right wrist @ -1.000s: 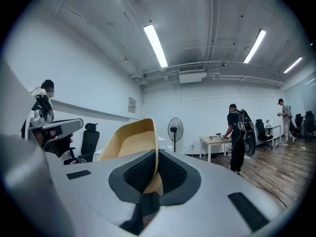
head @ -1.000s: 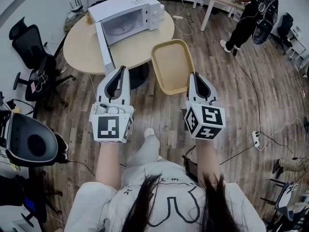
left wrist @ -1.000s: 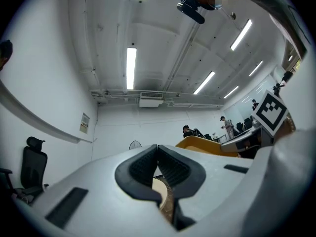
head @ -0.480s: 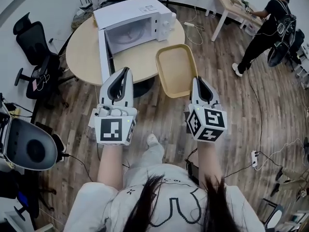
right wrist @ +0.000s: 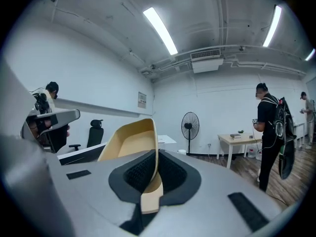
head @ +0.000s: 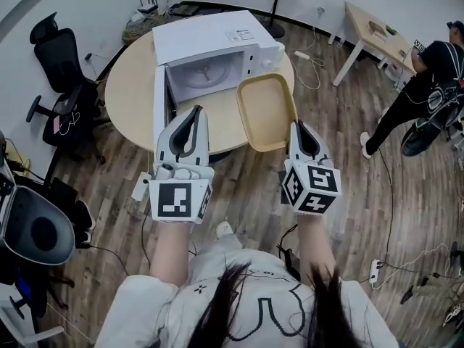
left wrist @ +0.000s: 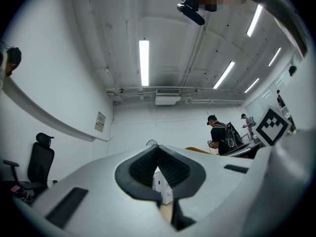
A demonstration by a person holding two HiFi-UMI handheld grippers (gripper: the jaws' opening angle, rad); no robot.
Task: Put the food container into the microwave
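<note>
Item 1, food container [head: 267, 111]: a shallow tan rectangular tray with rounded corners and a smooth matte surface. I am holding it in the air over the near right edge of the table, just near and right of the microwave's open cavity, not inside it.

Item 2, right gripper [head: 299, 127]: its ribbed black pads are clamping the thin near rim of the container, which is tilting up and away from the jaws.

Item 3, left gripper [head: 194, 112]: its jaws are meeting at the tips with nothing between them, hovering near the door.

Item 4, microwave [head: 217, 46]: a white box, sitting on the round pale wooden table [head: 130, 85], its door [head: 158, 107] standing open to the left.

Item 5, surroundings: a black office chair [head: 61, 85] is standing at far left on the plank floor, and a person [head: 428, 85] in dark clothes is standing at far right.
</note>
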